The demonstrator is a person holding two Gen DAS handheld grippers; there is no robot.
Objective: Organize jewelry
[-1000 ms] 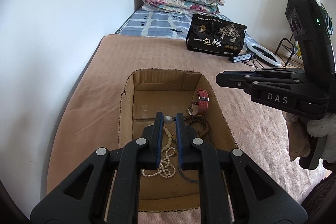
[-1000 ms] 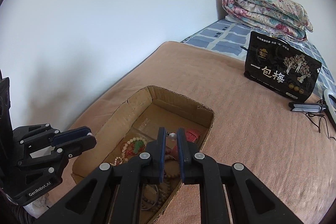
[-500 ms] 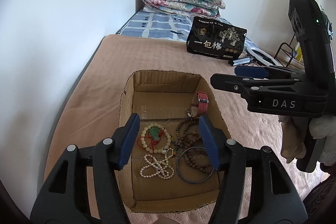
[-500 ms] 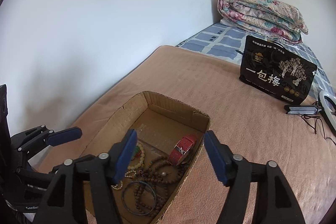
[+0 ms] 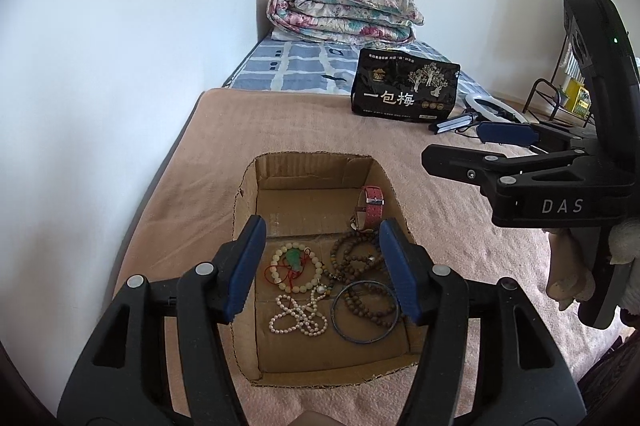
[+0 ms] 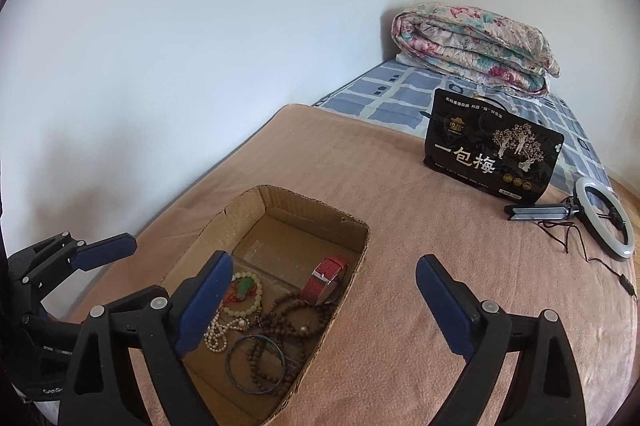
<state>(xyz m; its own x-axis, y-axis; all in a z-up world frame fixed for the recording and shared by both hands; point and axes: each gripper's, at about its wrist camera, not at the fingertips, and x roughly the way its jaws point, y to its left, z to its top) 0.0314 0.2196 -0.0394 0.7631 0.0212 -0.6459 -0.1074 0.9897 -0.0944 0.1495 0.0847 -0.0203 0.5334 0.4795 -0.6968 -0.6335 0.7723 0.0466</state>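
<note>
Jewelry: pearl strand (image 5: 298,316), jade-bead bracelet (image 5: 295,268), wooden beads (image 5: 356,258), blue bangle (image 5: 366,312), red watch (image 5: 370,212) lying inside cardboard box (image 5: 246,194) | my left gripper (image 5: 322,268) hovering directly above them, jaws spread, empty | my right gripper (image 6: 320,302) gaping over the box's right wall, empty | box sitting on tan blanket (image 5: 304,122).

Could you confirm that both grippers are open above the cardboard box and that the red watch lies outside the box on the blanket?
Not quite: the red watch lies inside the cardboard box, against its right wall, as the left wrist view shows. Both the left gripper and right gripper are indeed open.
</note>
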